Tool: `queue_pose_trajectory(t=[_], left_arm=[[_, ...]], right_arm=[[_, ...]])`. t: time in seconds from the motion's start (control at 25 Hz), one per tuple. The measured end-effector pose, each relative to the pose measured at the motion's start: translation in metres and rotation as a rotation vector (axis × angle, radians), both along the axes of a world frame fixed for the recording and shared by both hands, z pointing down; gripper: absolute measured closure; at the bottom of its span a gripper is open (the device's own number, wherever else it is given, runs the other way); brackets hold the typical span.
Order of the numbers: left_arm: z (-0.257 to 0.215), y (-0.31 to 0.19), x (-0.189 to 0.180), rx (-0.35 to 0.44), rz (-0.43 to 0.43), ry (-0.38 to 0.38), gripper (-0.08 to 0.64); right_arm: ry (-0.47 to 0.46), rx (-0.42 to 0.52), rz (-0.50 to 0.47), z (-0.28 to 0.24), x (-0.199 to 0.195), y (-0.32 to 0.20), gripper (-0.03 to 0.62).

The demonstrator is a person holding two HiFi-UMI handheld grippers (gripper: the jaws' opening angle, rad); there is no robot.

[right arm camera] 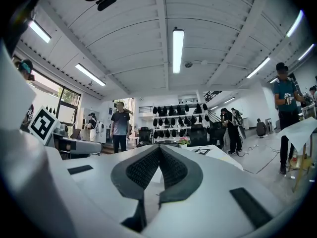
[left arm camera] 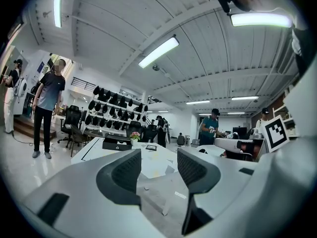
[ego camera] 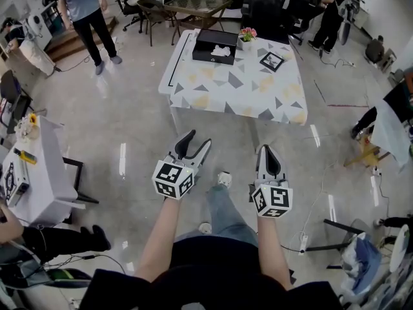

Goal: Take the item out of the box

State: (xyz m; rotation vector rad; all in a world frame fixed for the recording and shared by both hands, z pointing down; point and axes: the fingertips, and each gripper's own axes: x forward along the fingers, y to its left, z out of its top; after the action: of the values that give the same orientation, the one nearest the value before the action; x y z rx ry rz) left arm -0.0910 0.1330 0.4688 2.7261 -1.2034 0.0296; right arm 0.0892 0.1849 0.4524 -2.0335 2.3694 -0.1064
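A black open box [ego camera: 215,47] with a white item [ego camera: 221,51] inside lies at the far edge of a table [ego camera: 232,86] covered in a grey and yellow patterned cloth. Both grippers hang over the floor, well short of the table. My left gripper [ego camera: 195,142] is open and holds nothing. My right gripper [ego camera: 267,150] is shut and holds nothing. In the left gripper view the box [left arm camera: 117,143] shows far off, left of the open left gripper [left arm camera: 159,165]. The right gripper [right arm camera: 159,151] has its pads pressed together.
A pot of pink flowers [ego camera: 247,36] and a black framed marker tile [ego camera: 271,61] share the table with the box. A person [ego camera: 87,11] stands at the back left, near chairs and a glass table [ego camera: 197,5]. A small white table [ego camera: 35,166] stands at my left. Other people stand at the right.
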Motion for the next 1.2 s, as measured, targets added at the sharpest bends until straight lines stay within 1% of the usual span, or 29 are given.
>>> queue_pose_trajectory(t=[0.2,0.4,0.68,0.8,1.0,1.2], left_arm=[[0.001,-0.033,0.002,0.010,-0.016,-0.007,0.336],[0.006,-0.082,0.006,0.012,-0.039,-0.003,0.336],[0.013,-0.187,0.020,-0.003,-0.077,-0.007,0.336],[0.014,-0.234,0.034,-0.008,-0.076,-0.024,0.336],[0.012,-0.312,0.052,-0.007,-0.083,-0.040,0.336],[0.020,-0.380,0.063,-0.037,-0.099,-0.048,0.336]], right_arm=[[-0.009,0.001,0.000,0.004,0.007,-0.035,0.589],[0.001,0.005,-0.032,0.008,0.007,-0.088,0.589],[-0.008,-0.015,-0.056,0.015,0.024,-0.199,0.589],[-0.016,-0.016,-0.064,0.013,0.033,-0.251,0.589],[-0.002,-0.021,-0.089,0.011,0.045,-0.329,0.589],[0.000,-0.057,-0.107,0.017,0.057,-0.406,0.589]])
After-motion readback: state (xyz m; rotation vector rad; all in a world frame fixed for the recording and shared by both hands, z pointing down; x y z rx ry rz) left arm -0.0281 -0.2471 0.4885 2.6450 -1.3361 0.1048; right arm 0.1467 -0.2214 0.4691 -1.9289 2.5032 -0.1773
